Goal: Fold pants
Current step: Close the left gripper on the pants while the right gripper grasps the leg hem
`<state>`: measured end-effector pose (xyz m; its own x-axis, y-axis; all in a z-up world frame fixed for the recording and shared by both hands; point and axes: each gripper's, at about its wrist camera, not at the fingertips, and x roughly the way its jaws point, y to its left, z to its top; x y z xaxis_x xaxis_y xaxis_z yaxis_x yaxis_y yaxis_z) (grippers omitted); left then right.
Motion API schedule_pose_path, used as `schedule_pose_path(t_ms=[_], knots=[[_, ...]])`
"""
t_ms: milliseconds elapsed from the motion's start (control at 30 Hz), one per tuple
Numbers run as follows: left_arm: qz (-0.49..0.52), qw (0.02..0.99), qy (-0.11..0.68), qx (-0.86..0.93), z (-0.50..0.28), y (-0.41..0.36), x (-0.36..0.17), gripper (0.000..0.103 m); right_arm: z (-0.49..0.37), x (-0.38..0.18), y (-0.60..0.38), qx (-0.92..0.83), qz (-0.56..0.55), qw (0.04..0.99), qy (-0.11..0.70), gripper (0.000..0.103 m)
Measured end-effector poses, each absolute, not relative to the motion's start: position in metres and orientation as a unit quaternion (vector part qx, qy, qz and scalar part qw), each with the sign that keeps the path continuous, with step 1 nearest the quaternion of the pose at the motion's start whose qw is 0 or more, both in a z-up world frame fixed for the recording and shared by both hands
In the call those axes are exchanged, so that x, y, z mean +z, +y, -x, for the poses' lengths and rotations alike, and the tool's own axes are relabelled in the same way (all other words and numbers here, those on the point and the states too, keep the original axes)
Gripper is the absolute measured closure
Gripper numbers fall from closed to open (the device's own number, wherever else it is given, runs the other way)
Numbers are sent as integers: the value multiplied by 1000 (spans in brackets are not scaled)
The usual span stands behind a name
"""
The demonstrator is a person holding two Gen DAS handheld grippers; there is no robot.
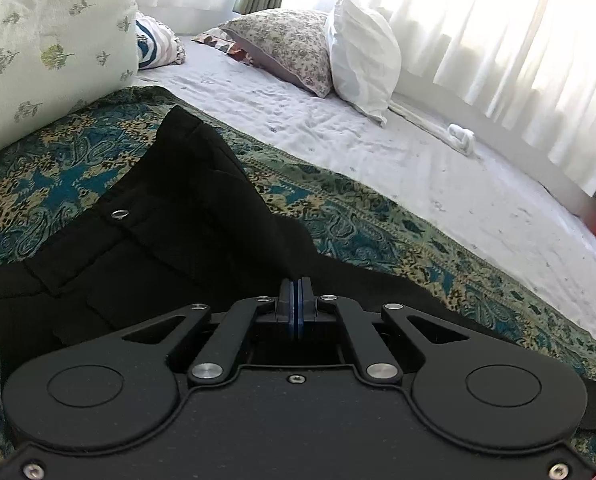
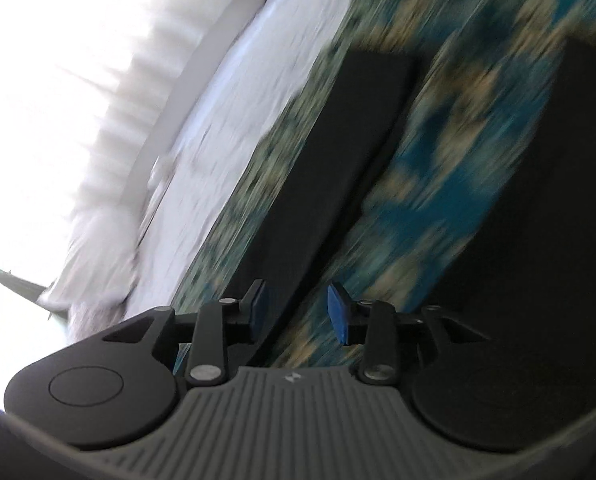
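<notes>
**One pair of black pants on the bed, two grippers over it**

One pair of black pants (image 1: 169, 216) lies on a patterned blue-green bedspread (image 1: 378, 216), which covers the near part of the bed. Its waist end, with one metal button (image 1: 120, 213), points toward a large flowered comforter (image 1: 45, 40) at the bed's left edge.

The left gripper (image 1: 297, 300) sits low over the pants. Its two blue-padded fingers are pressed together; whether cloth is pinched between them cannot be told.

The right gripper (image 2: 298, 312) has its two fingers (image 2: 340, 314) spread well apart, holding nothing. Its view is badly blurred and tilted. Two dark strips, which seem to be the pant legs (image 2: 330, 168), run away across the bedspread with patterned cloth between them.

Beyond the bedspread is the bare white sheet (image 1: 378, 148). At the far edge lean two pillows, one flowered (image 1: 285, 46) and one white (image 1: 362, 60), with a striped cloth (image 1: 157, 42) nearer the comforter. One small white bundle (image 1: 462, 138) lies by the curtained window (image 1: 498, 20).
</notes>
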<state>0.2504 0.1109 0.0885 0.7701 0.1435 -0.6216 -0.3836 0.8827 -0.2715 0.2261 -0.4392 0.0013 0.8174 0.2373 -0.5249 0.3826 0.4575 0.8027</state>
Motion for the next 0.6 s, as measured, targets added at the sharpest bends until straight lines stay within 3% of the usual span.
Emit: schedule_pose_path(t_ms=[300, 600], knots=[[194, 919, 314, 136, -259, 115, 86, 101, -272, -13, -368, 1, -514, 787, 341, 72], [192, 919, 318, 134, -261, 121, 79, 101, -271, -8, -372, -90, -547, 791, 258, 81]])
